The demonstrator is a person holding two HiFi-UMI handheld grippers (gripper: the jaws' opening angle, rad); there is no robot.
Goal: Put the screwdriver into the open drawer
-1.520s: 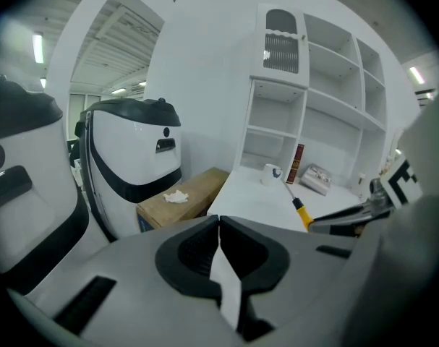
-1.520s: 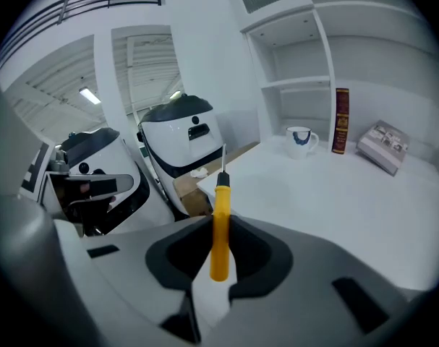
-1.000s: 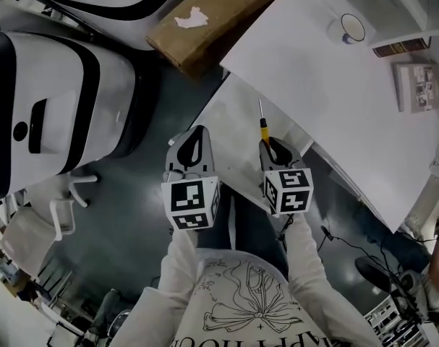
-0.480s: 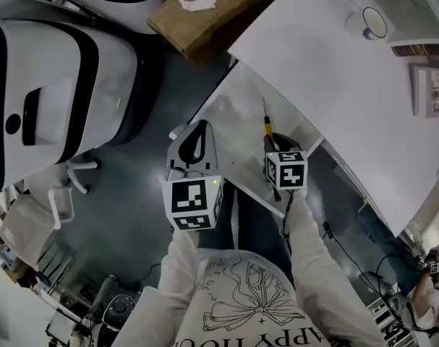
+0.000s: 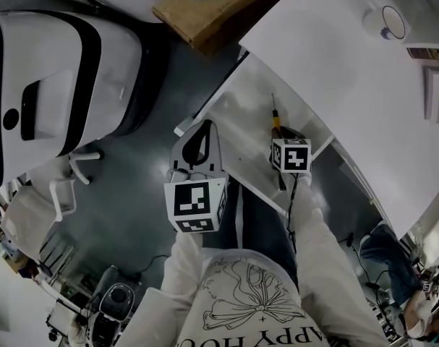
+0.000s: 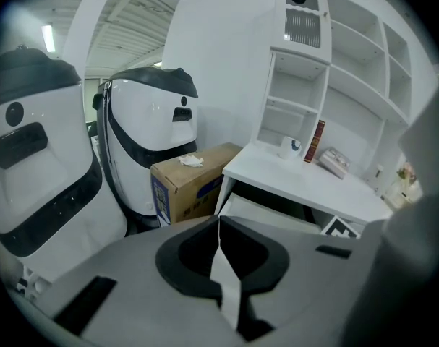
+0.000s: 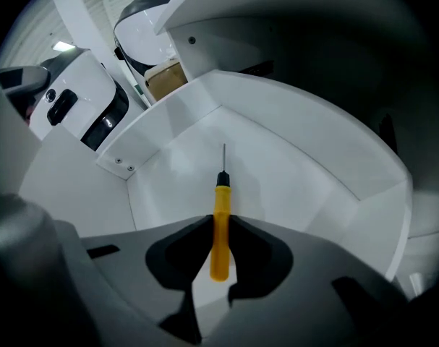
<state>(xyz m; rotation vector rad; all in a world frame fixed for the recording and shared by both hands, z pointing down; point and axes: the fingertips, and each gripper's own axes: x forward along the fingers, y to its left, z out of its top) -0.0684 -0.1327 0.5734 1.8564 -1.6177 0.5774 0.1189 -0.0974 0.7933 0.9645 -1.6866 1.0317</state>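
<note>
A screwdriver [image 7: 220,212] with a yellow handle and a thin metal shaft points into the open white drawer [image 7: 291,157]. My right gripper [image 7: 219,230] is shut on its handle, tip aimed down at the drawer floor. In the head view the right gripper [image 5: 280,137] hangs inside the outline of the drawer [image 5: 237,118], and the screwdriver [image 5: 275,121] sticks out beyond it. My left gripper [image 5: 202,127] is held left of the drawer, over the dark floor. In the left gripper view, the left gripper [image 6: 219,226] has its jaws touching and holds nothing.
The drawer slides out from under a white desk [image 5: 335,71] that bears a cup [image 5: 393,22]. A cardboard box [image 5: 212,6] stands beside the desk, with a large white and black machine [image 5: 53,85] to its left. Cables lie on the floor at the right.
My right gripper has sunk with the screwdriver toward the drawer and tilted more steeply down. The left gripper has dropped slightly. Both grips are unchanged.
</note>
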